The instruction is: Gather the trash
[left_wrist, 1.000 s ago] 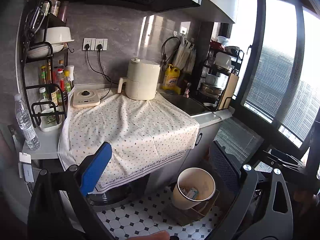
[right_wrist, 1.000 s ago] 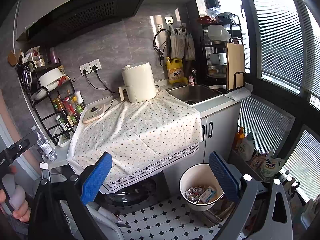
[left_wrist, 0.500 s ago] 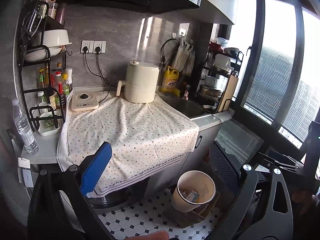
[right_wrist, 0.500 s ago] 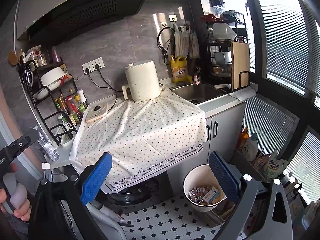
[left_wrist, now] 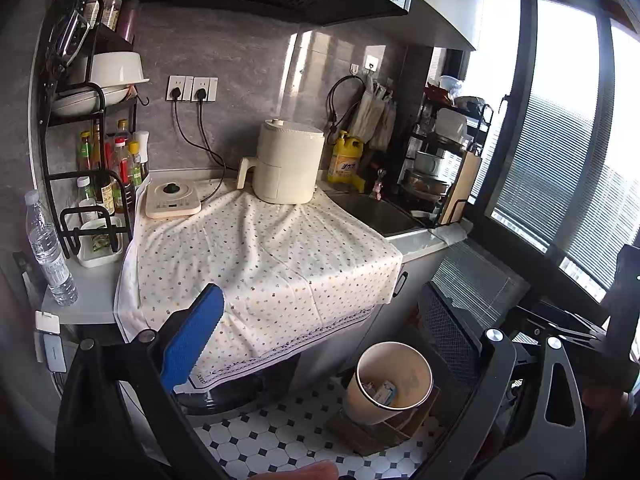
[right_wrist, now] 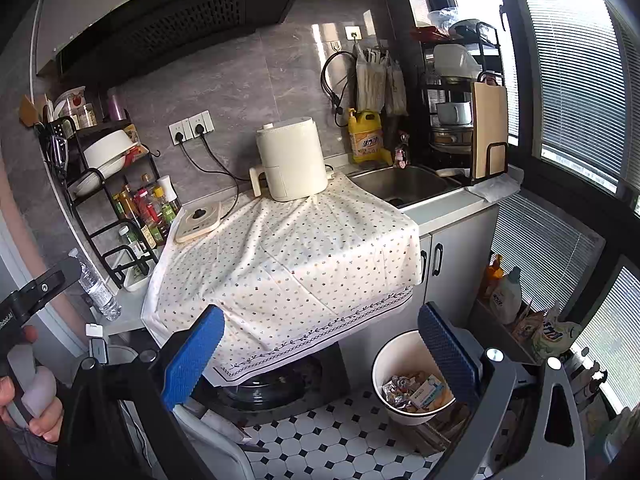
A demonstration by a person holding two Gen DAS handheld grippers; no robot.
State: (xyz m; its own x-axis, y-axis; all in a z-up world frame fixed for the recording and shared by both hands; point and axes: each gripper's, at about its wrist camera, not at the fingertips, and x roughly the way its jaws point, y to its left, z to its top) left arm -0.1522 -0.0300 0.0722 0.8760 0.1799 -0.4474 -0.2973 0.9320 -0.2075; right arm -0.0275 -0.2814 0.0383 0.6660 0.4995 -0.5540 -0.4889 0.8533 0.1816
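Both hand-held grippers hang spread wide and empty above a kitchen corner: the left hand-held gripper (left_wrist: pixel 320 344) and the right hand-held gripper (right_wrist: pixel 320 348). The white bin (right_wrist: pixel 390 360) stands upright on the tiled floor (right_wrist: pixel 320 436) at 5 o'clock, mouth upward, with wrappers and a small carton (right_wrist: pixel 430 392) inside. A dotted cloth (right_wrist: pixel 296 256) drapes the surface at 12 o'clock.

A small home kitchen. A steel sink (right_wrist: pixel 404 186) is set in the desk (right_wrist: pixel 448 210), with a range hood (right_wrist: pixel 180 20) above and left of it, a cream air fryer (right_wrist: pixel 292 160) just left of it, and a rack of sauce bottles (right_wrist: pixel 144 212) further left.
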